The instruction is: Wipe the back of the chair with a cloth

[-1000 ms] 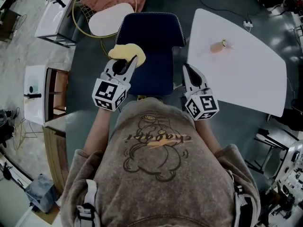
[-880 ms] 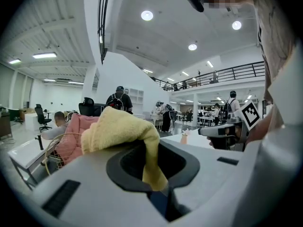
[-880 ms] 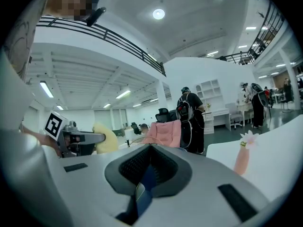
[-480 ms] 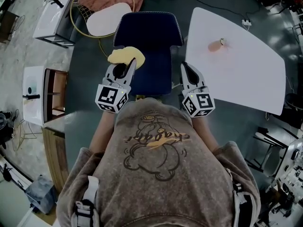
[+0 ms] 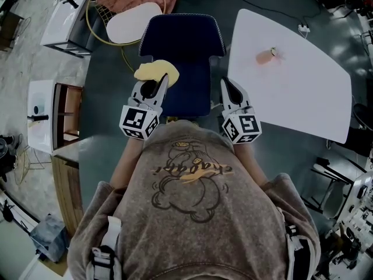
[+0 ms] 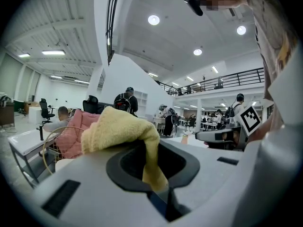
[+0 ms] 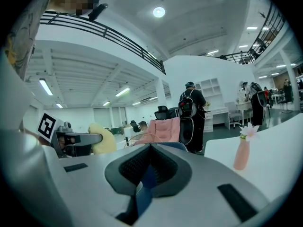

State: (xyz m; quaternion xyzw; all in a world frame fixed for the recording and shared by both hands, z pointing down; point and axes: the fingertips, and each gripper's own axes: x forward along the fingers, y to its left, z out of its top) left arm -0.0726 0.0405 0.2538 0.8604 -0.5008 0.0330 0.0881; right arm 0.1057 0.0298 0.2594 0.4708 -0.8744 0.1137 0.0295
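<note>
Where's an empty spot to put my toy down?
The white table is mostly bare, nearer than the pink vase. The blue chair seat is free between the left gripper and right gripper. Crowded far left: white cabinets, yellow cable.

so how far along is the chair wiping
Done: the yellow cloth is clamped in the fingers of the left gripper. In hand: it is held at the left edge of the blue chair; contact isn't clear. Left: wiping the back itself; no wiped trace shows. The right gripper is shut, empty, beside the chair.

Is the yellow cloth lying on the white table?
No, the yellow cloth is pinched in the left gripper, well away from the white table.
</note>
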